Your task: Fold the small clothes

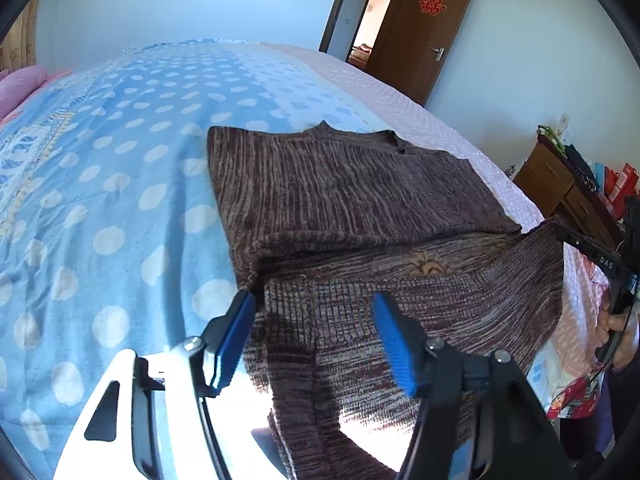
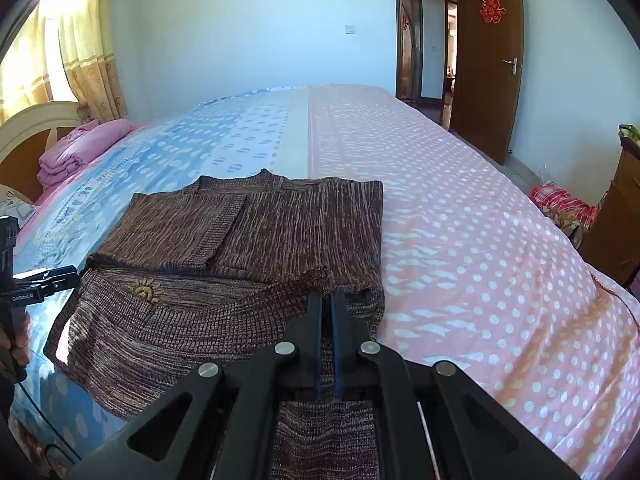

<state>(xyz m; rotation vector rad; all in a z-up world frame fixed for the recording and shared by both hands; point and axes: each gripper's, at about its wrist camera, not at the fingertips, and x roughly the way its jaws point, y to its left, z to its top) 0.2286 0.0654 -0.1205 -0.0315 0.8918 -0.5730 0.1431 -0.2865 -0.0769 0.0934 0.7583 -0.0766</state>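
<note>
A brown knitted sweater [image 1: 352, 200] lies on the bed, sleeves folded in over its back, its lower part nearest me with a small gold sun motif [image 2: 146, 290]. My left gripper [image 1: 316, 316] is open, its blue pads either side of the sweater's near left hem. It also shows at the sweater's left edge in the right wrist view [image 2: 60, 276]. My right gripper [image 2: 326, 300] is shut on the sweater's near right hem. It shows at the far right in the left wrist view [image 1: 568, 236].
The bed [image 2: 460, 220] has a blue dotted sheet on the left and a pink dotted one on the right. Folded pink bedding [image 2: 76, 152] lies by the headboard. A wooden cabinet [image 1: 560, 184] with clutter stands right of the bed. A brown door [image 2: 488, 56] is open behind.
</note>
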